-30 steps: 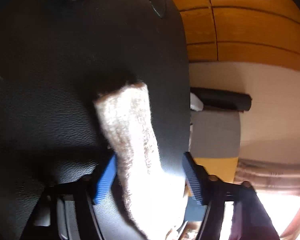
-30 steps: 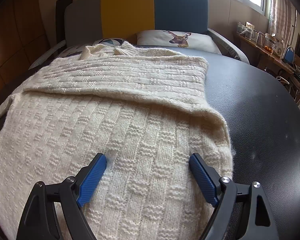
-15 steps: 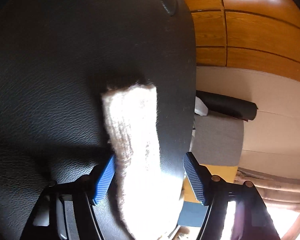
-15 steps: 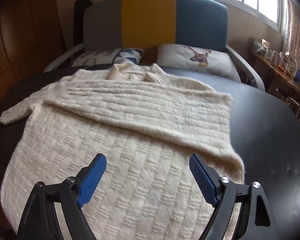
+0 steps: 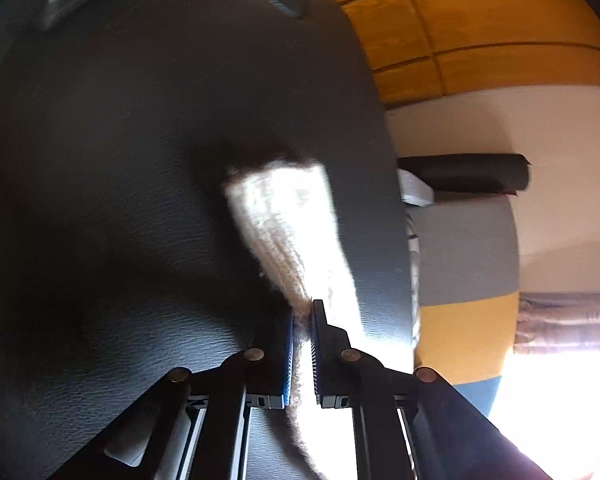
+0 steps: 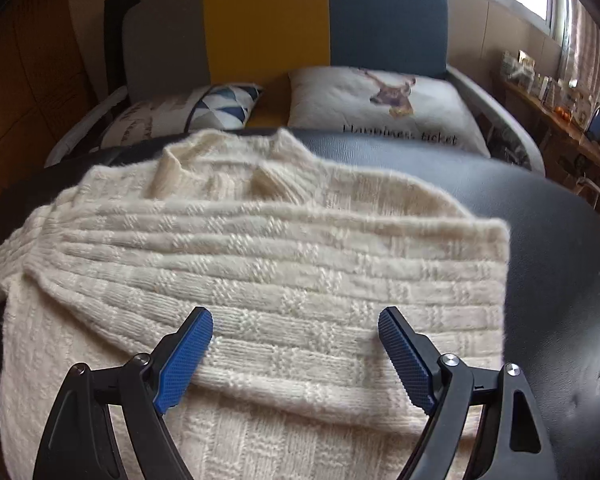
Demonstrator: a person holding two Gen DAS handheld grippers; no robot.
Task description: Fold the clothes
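Observation:
A cream knitted sweater (image 6: 260, 264) lies spread on a black leather-like table (image 6: 560, 248), one sleeve folded across its chest. My right gripper (image 6: 296, 340) hovers open over that folded sleeve, nothing between its blue pads. In the left wrist view, the sweater's other sleeve (image 5: 288, 224) stretches out over the black table (image 5: 120, 160), its cuff at the far end. My left gripper (image 5: 302, 322) is shut on this sleeve, pinching the knit between its blue pads. The sleeve's lower part runs under the gripper and out of view.
A sofa with a grey, yellow and teal back (image 6: 284, 28) stands beyond the table, with a deer-print cushion (image 6: 384, 100) and a triangle-pattern cushion (image 6: 204, 112). A cluttered shelf (image 6: 560, 92) runs along the right under a window. Wooden wall panels (image 5: 480, 28) show beyond the table's edge.
My left gripper has closed on the sleeve, which lay loose between open fingers before. My right gripper has risen and pulled back, so more of the sweater and sofa shows.

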